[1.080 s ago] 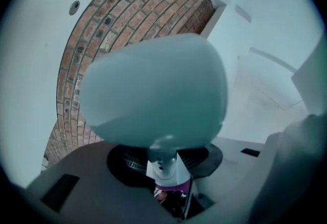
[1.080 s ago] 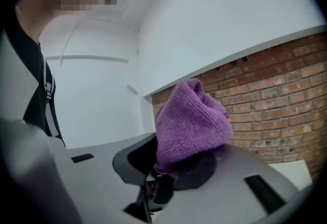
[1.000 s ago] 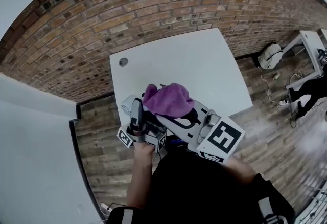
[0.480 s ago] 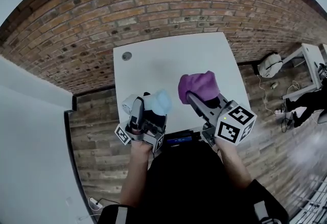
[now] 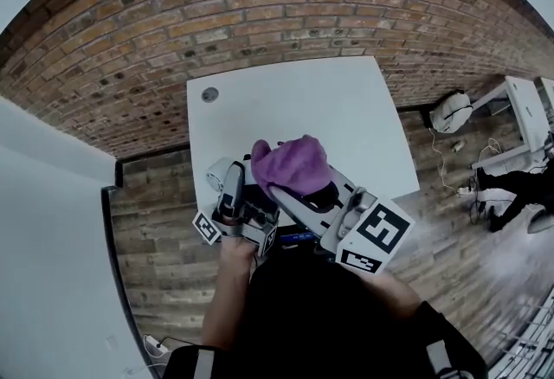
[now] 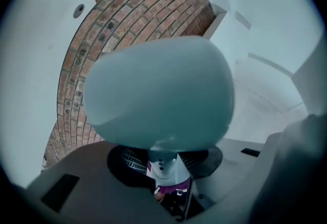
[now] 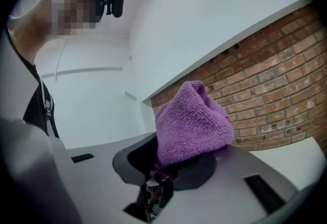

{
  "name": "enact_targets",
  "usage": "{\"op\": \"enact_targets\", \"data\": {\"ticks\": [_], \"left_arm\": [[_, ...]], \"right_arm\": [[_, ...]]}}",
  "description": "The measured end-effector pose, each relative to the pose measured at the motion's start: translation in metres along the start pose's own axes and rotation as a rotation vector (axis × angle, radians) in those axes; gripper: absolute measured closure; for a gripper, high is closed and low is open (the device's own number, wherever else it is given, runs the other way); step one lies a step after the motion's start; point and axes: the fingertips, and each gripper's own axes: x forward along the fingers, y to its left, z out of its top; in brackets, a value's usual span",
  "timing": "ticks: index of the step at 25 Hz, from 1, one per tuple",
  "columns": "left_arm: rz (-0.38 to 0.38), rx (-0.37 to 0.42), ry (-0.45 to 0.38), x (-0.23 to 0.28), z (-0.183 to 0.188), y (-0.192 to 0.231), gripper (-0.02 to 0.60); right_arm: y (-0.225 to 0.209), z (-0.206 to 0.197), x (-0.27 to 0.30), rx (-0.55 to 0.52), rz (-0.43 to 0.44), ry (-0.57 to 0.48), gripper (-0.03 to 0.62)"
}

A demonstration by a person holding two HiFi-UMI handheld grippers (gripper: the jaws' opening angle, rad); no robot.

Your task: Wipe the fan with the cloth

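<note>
Seen from above, a person stands at a white worktop (image 5: 346, 118) set against a brick wall, with a tool in each hand. At left, the left tool (image 5: 235, 195) points upward and is clamped on the slim stem of a small handheld fan (image 6: 158, 95). The fan is held up in the air near the worktop's near edge, not resting on it. Its pale, rounded head fills the left gripper view. Just to the right, a bunched purple cloth (image 5: 290, 165) lies over the fan's head, covering it from above. The right tool (image 5: 299, 194) reaches in from the right and pinches this cloth firmly at its tips.

Wiping appears to be under way, with the cloth against the fan. The side of the head facing the left tool is bare of cloth. How much is already clean cannot be told.

Counted: one fan, one cloth, two tools, one worktop.
</note>
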Motion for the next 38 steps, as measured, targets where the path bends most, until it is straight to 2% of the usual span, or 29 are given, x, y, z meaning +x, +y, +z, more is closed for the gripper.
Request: {"op": "enact_targets", "data": {"ticks": [6,9,11,13,16,19,21,23,25,28,32,36,38], "left_arm": [[0.004,0.025,0.027,-0.002,-0.003,0.000,0.426],[-0.003,0.027,0.023,-0.005,-0.002,-0.001,0.425],[-0.011,0.026,0.018,-0.005,-0.001,-0.003,0.425],[-0.016,0.029,0.018,-0.006,0.001,-0.005,0.426],[-0.016,0.028,0.018,-0.005,0.001,-0.006,0.425],[-0.012,0.021,0.021,-0.004,-0.001,-0.003,0.425],[-0.008,0.012,0.023,-0.002,-0.005,-0.002,0.425],[-0.007,-0.007,0.022,0.000,-0.010,-0.001,0.425],[-0.013,-0.031,0.009,0.001,-0.011,-0.002,0.425],[-0.024,-0.018,0.016,0.000,-0.012,-0.009,0.426],[-0.036,0.005,0.041,-0.003,-0.015,-0.017,0.426],[-0.050,0.001,0.042,-0.006,-0.014,-0.023,0.425],[-0.047,0.010,0.052,-0.007,-0.013,-0.025,0.425]], "right_arm": [[-0.030,-0.007,-0.006,-0.041,-0.096,0.033,0.525],[-0.060,-0.020,-0.015,-0.043,-0.209,0.082,0.525],[-0.083,-0.029,-0.029,-0.010,-0.298,0.112,0.525],[-0.096,-0.030,-0.044,0.036,-0.344,0.101,0.525],[-0.085,-0.010,-0.057,0.053,-0.315,0.026,0.525],[-0.041,0.020,-0.049,-0.019,-0.193,-0.058,0.525],[-0.009,0.023,-0.034,-0.120,-0.119,-0.045,0.525],[0.007,0.008,-0.018,-0.225,-0.096,0.015,0.525],[0.007,-0.002,-0.013,-0.236,-0.110,0.035,0.525],[-0.012,-0.008,-0.018,-0.180,-0.149,0.026,0.525],[-0.050,-0.024,-0.030,-0.148,-0.258,0.076,0.526],[-0.090,-0.043,-0.056,-0.075,-0.419,0.140,0.525],[-0.091,-0.037,-0.068,-0.031,-0.427,0.107,0.525]]}}
